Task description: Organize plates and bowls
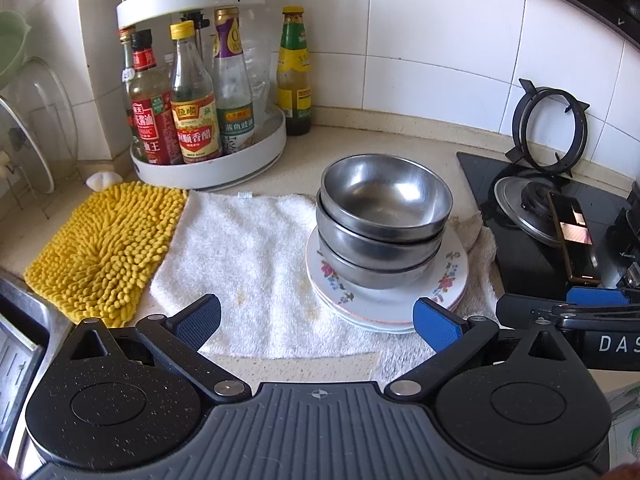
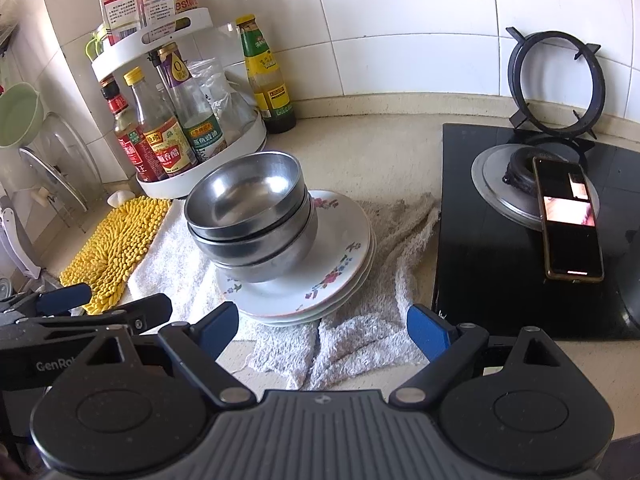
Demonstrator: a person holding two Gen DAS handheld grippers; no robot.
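On the counter (image 1: 360, 136), in the left wrist view, three steel bowls (image 1: 384, 196) sat nested on a stack of flowered plates (image 1: 448, 280), which rested on a white towel (image 1: 248, 248). At ten o'clock from the stack stood a round white rack (image 1: 208, 168) of sauce bottles; a yellow mop cloth (image 1: 104, 248) lay at nine o'clock, touching the towel. At three o'clock lay a black stove (image 1: 520, 248) with a phone (image 1: 568, 232) on it. The left hand-held gripper (image 1: 316, 318) stood wide open at six o'clock, holding nothing.

From the right wrist view, the bowls (image 2: 248, 200) sat toward the plates' (image 2: 344, 248) ten o'clock side. The right hand-held gripper (image 2: 322, 328) was spread wide and empty, near the plates' six o'clock rim, not touching. The left hand-held gripper showed at nine o'clock.
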